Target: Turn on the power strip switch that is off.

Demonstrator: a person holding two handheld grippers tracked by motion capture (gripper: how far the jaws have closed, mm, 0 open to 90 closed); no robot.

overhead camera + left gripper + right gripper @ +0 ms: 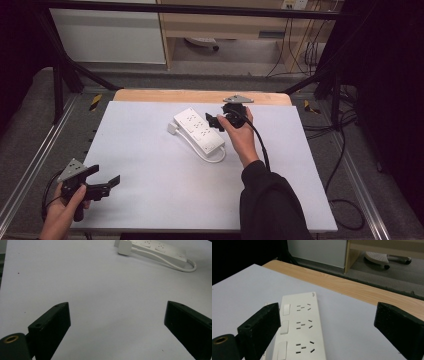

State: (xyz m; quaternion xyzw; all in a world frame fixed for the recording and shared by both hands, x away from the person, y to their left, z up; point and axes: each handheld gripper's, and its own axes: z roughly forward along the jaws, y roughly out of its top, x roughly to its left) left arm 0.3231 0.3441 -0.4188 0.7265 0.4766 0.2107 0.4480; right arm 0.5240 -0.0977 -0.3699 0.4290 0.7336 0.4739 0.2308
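Left gripper (107, 184) and right gripper (214, 120) both hold jaws wide apart

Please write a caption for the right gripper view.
Open right gripper poised over a white power strip on the table.

Far: white cabinet (107, 37), wooden shelf unit (225, 25) | floor: grey carpet (245, 55) | right: dark curtain (390, 75), trailing cables (345, 150)

1. This looks like a lab or recording room, not a home.
2. A black metal frame (185, 8) stands around the white-topped table with a pale wood far edge (150, 165).
3. Aluminium rails (30, 155) run along the grey carpeted floor (360, 165) at the table's left and right edges.
4. Loose black cables (345, 200) lie on the floor; more hang beyond the far edge, near a light wood cabinet (225, 25).
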